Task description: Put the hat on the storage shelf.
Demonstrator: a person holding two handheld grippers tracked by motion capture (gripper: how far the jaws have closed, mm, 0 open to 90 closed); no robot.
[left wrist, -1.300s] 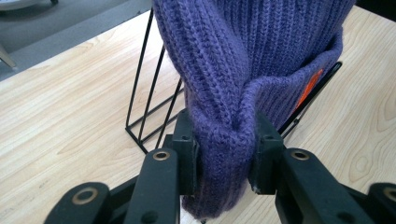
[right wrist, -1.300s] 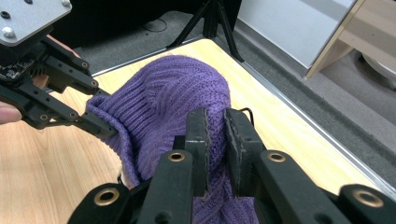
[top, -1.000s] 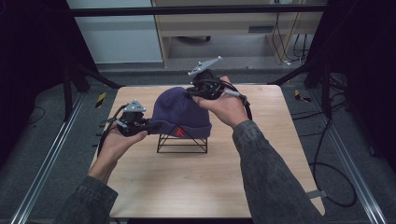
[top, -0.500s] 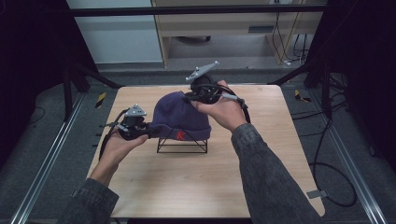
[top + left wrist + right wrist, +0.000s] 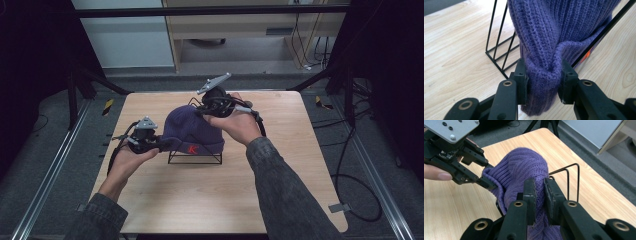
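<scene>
From the high view, you held a gripper in each hand over the wooden table (image 5: 280,200). A purple knit hat (image 5: 187,131) sat draped on a black wire rack (image 5: 195,158) near the middle of the table. Your left gripper (image 5: 161,145) was at the hat's left edge, low down, with its jaws on the cuff. Your right gripper (image 5: 202,111) was at the top back of the hat, and its grey plate tipped up. Your left hand (image 5: 131,159) and your right hand (image 5: 240,125) were both wrapped around their grippers. A small red mark showed on the hat's cuff, on the side facing you.

In the left gripper view, your left gripper (image 5: 544,75) had its jaws pressed on a thick fold of the hat (image 5: 554,32). The fold bunched up between the two jaws. The wire rack (image 5: 501,50) stood just behind the jaws and to their left, on the table (image 5: 454,50).

In the right gripper view, your right gripper (image 5: 539,195) had its jaws close together, pinching a thin ridge of the hat (image 5: 524,170). The hat's round top rose just past the jaws. Your left gripper (image 5: 489,182) was farther off to the left, biting the hat's edge. The rack's (image 5: 569,178) bars stood just to the right of the jaws.
</scene>
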